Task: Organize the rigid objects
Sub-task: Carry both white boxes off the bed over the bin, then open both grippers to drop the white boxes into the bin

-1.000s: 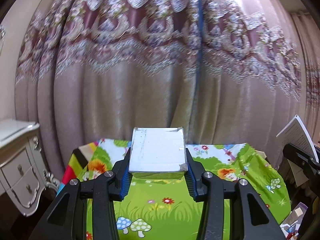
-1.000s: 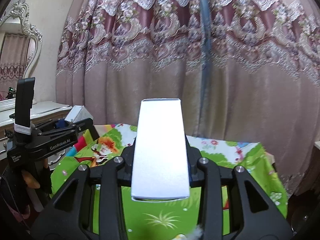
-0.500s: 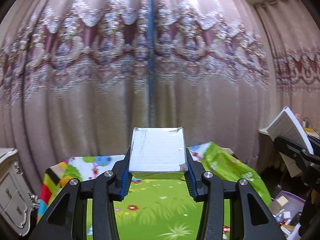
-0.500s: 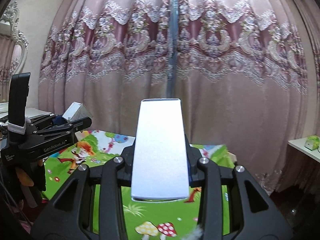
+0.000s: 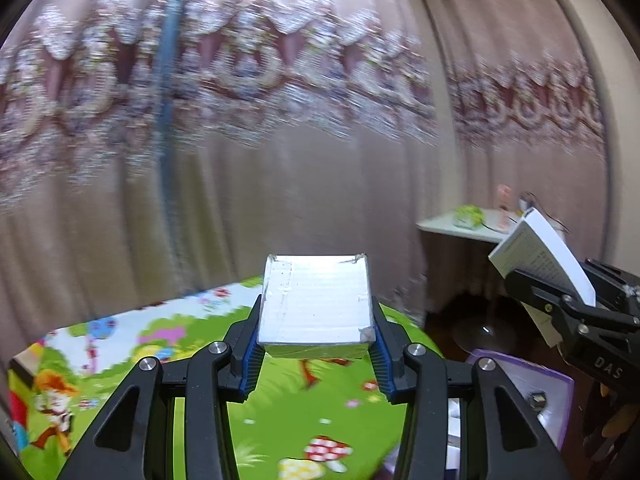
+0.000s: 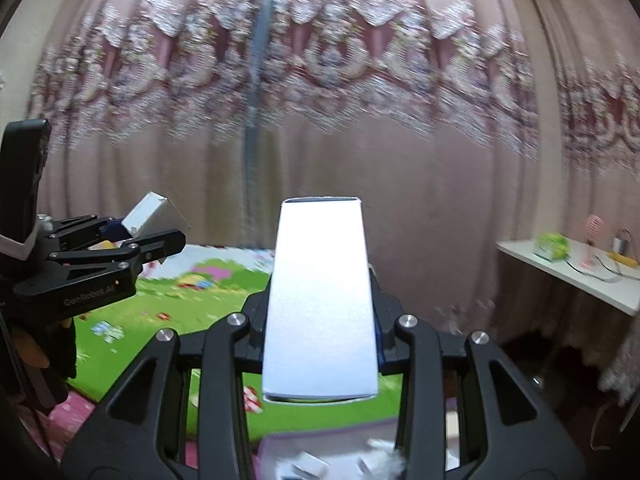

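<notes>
Left wrist view: left gripper (image 5: 316, 344) clamps a taped box (image 5: 316, 312); right gripper (image 6: 320, 344) grips a white carton (image 6: 320, 300). Both have swung rightward, from above the cartoon mat (image 5: 120, 344) toward the purple bin (image 5: 532, 392), likely the drop-off.

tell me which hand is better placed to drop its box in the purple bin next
Right, probably: the purple bin lies directly under the right gripper holding the tall white box; it sits right of the left gripper.
</notes>
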